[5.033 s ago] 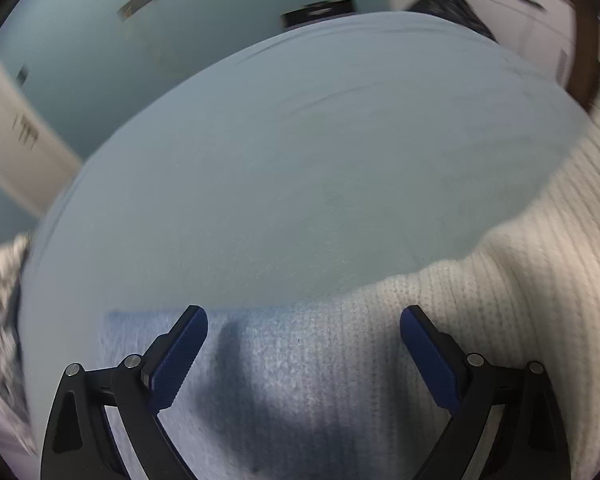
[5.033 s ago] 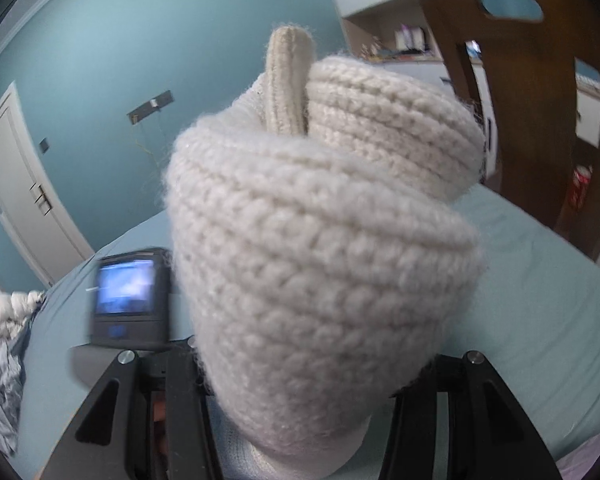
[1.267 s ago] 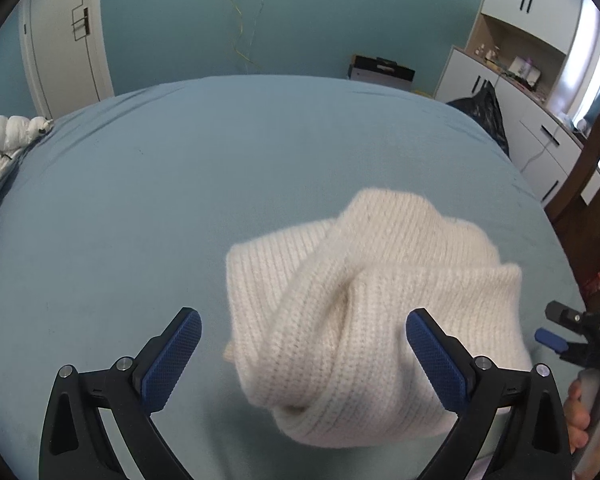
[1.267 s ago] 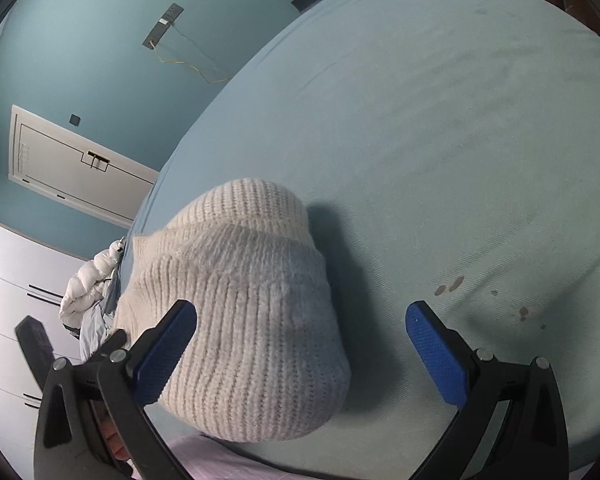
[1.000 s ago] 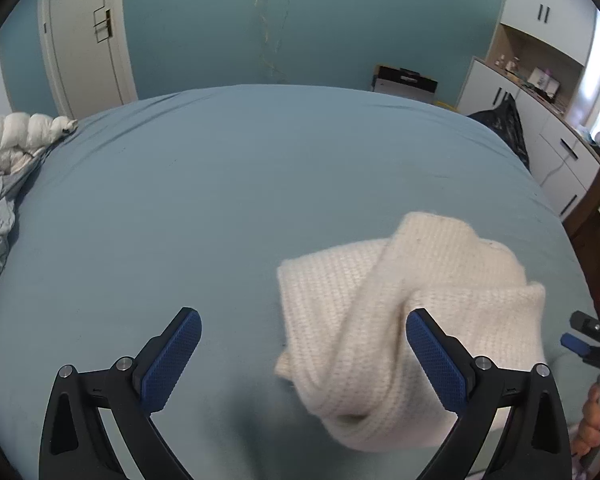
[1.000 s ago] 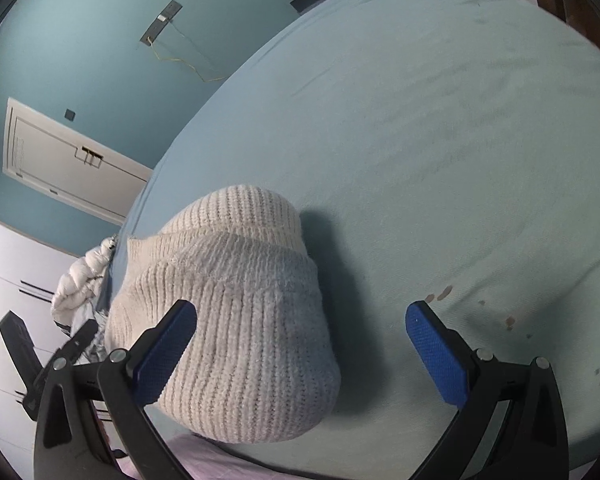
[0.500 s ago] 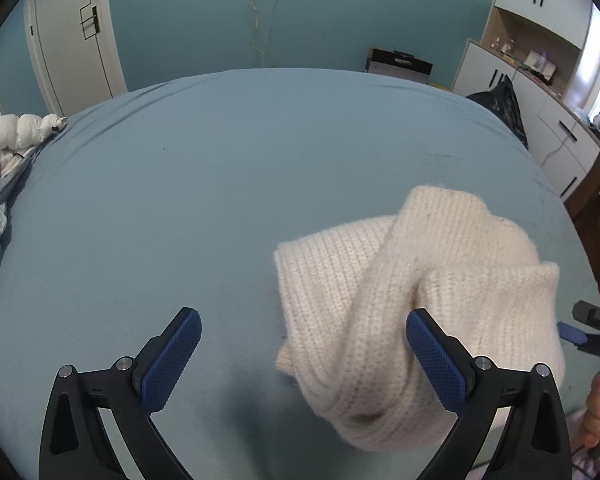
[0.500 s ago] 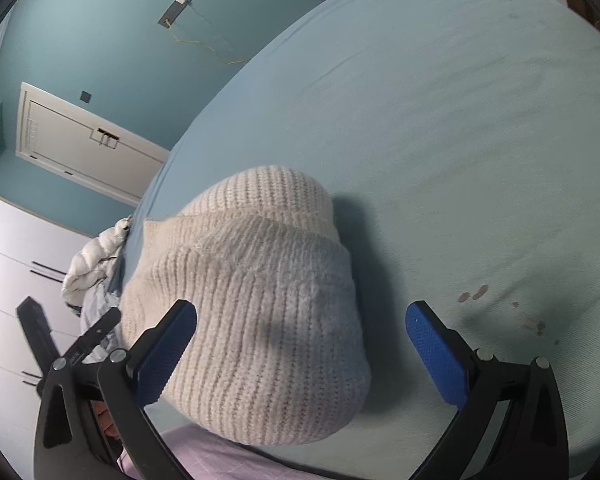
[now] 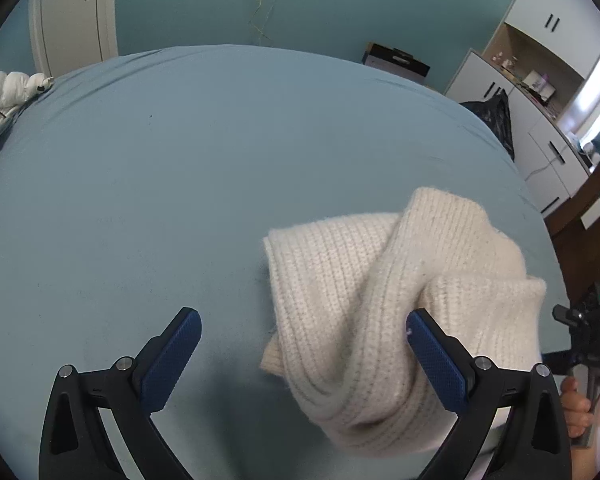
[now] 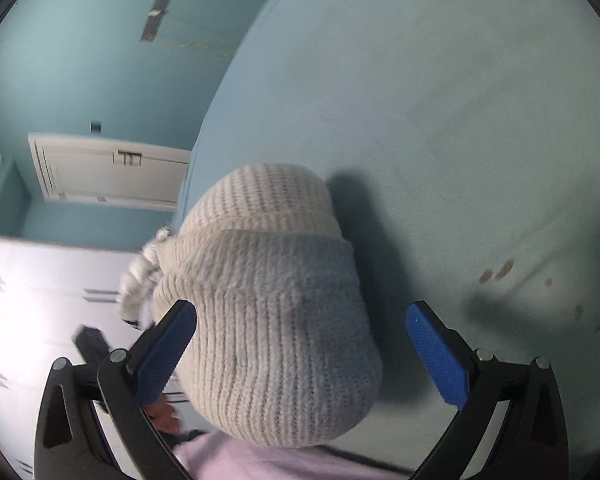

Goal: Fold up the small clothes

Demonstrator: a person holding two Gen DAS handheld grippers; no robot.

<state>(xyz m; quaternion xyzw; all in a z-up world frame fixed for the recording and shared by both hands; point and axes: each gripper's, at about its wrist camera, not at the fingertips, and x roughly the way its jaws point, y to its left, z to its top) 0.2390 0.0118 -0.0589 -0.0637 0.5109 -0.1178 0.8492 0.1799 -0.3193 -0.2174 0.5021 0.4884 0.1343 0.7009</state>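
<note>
A cream ribbed knit garment (image 9: 392, 296) lies in a folded bundle near the front right edge of the light blue bed (image 9: 180, 160). My left gripper (image 9: 302, 344) is open and empty just in front of it, its right finger (image 9: 436, 360) over the bundle's near side. The bundle also shows in the right wrist view (image 10: 276, 320). My right gripper (image 10: 300, 340) is open and empty, and the bundle's near end lies between its fingers. The right gripper also shows in the left wrist view (image 9: 588, 328), at the far right.
A white quilted item (image 9: 8, 92) lies at the bed's far left corner. A black bag (image 9: 492, 116) and white cabinets (image 9: 540, 92) stand at the right, with a wooden chair (image 9: 588, 216). Small brown stains (image 10: 496, 272) mark the sheet. Pink fabric (image 10: 268, 460) lies at the near edge.
Both grippers let go of the garment and it now lies folded on the bed. In the last half second both cameras moved closer and the right one tilted.
</note>
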